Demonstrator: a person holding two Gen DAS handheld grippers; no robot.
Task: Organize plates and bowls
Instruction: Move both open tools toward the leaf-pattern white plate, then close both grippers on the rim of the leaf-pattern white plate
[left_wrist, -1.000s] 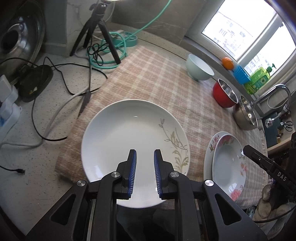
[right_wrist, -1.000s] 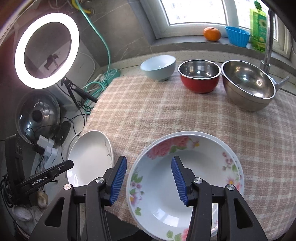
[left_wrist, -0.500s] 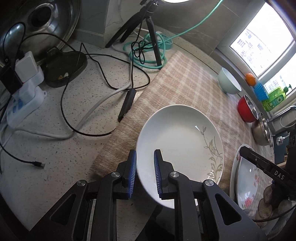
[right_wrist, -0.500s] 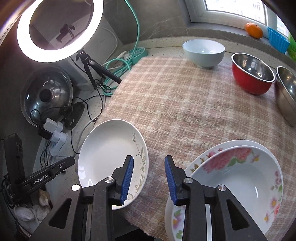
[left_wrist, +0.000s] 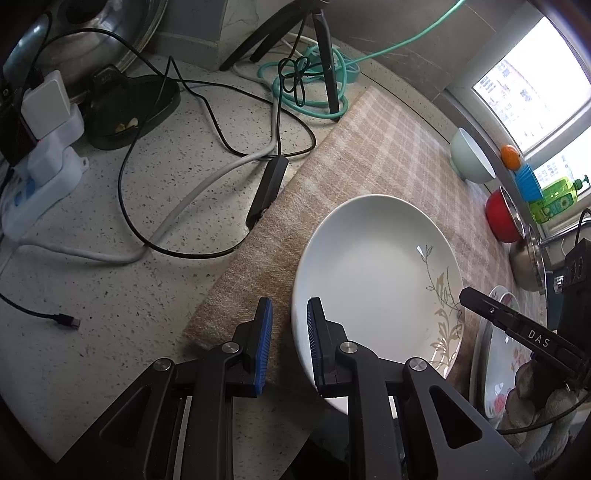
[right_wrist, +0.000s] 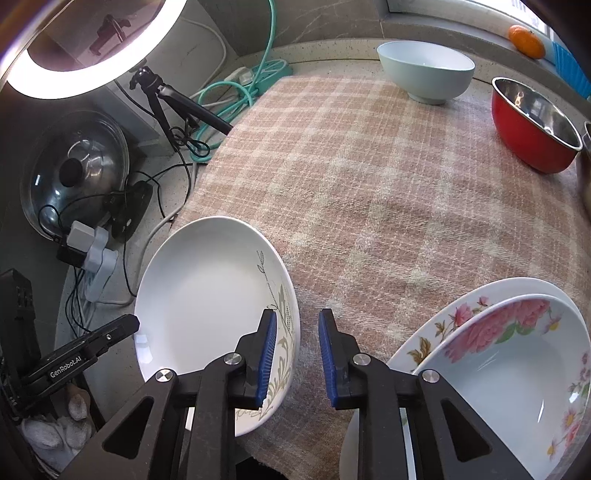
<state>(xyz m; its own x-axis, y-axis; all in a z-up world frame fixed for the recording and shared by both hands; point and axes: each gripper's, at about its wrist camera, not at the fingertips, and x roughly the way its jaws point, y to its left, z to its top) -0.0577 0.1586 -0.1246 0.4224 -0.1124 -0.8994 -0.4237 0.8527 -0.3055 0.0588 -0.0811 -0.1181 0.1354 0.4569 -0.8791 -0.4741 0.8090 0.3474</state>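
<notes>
A white plate (left_wrist: 369, 280) (right_wrist: 207, 295) with a grey sprig pattern lies on the checked cloth (right_wrist: 369, 177) near its front left corner. My left gripper (left_wrist: 290, 306) straddles the plate's left rim with a narrow gap, one pad over the plate and one over the cloth, neither pressing. My right gripper (right_wrist: 297, 315) straddles the right rim. Its jaws are closing, and a gap still shows on both sides of the rim. To the right a deep floral dish (right_wrist: 517, 369) rests in a larger floral plate (right_wrist: 436, 332).
A pale blue bowl (right_wrist: 428, 70), a red bowl (right_wrist: 532, 125) and a steel bowl (left_wrist: 528, 266) stand along the back right. Left of the cloth lie cables (left_wrist: 177, 206), a power strip (left_wrist: 40, 177), a tripod (right_wrist: 173, 99) and a pot lid (right_wrist: 74, 173).
My right gripper has moved left from over the floral dish to the white plate's right rim, and its jaws have narrowed. My left gripper has shifted from over the plate's middle to its left rim.
</notes>
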